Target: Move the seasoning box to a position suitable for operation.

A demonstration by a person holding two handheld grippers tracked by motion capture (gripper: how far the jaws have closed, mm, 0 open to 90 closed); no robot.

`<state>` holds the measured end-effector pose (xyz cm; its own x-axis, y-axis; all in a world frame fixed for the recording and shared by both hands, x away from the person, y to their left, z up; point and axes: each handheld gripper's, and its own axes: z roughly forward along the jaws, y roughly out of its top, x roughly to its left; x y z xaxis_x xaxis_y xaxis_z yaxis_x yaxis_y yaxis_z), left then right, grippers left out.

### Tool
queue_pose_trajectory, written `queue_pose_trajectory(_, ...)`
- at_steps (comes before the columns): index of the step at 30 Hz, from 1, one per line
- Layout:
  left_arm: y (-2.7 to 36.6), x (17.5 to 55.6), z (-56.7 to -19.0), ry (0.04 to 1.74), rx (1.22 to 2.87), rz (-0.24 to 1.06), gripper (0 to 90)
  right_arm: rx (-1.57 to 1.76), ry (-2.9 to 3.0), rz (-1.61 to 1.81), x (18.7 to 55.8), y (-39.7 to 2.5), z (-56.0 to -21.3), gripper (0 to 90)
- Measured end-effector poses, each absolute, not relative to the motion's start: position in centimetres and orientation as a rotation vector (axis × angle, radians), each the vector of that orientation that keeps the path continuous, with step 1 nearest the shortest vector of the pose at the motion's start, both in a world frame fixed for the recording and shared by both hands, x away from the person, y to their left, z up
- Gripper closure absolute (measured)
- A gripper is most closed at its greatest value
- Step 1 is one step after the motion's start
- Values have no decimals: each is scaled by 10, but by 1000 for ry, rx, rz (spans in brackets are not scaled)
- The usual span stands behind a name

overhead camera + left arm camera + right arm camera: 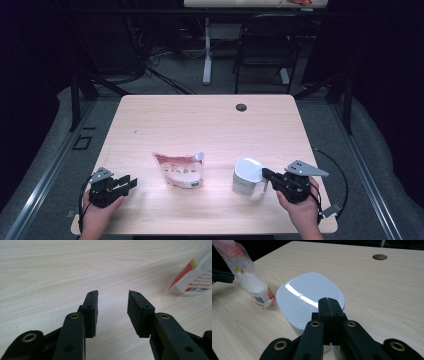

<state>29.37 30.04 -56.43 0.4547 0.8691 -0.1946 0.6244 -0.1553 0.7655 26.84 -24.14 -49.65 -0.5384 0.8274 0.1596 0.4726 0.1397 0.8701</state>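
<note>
A clear refill pouch (pixel 180 171) with pink and red print and a white spout lies flat at the middle front of the table; its corner (pixel 197 277) sits to the right of my left jaws. A white square container (pixel 246 177) with a closed glossy lid (pixel 304 297) stands to the pouch's right. My right gripper (pixel 265 173) (pixel 329 300) is shut, its jaws pressed together over the lid's near edge. At the front left, my left gripper (pixel 131 183) (pixel 112 302) rests open and empty, just above the wood, a short way left of the pouch.
The light wooden table (pixel 200 120) has a round cable hole (pixel 241 107) (pixel 379 257) near its far edge. Beyond it, on the dark floor, are a black chair (pixel 265 45), a white desk leg (pixel 207 55) and cables. Cables trail from both grippers.
</note>
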Motion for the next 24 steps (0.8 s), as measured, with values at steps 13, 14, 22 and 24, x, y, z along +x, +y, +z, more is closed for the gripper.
queue_pose_trajectory(13,301,294,-564,1259,1872,373,608,1305,2029,1406,267,-244,-500,900)
queue_pose_trajectory(14,301,294,-564,1259,1872,373,608,1310,2026,1411,267,-244,-500,900)
queue_pose_trajectory(22,301,294,-564,1258,1872,376,608,1359,1986,1431,265,-244,-502,900)
queue_pose_trajectory(24,301,294,-564,1257,1873,377,608,1359,1982,1432,265,-244,-502,900)
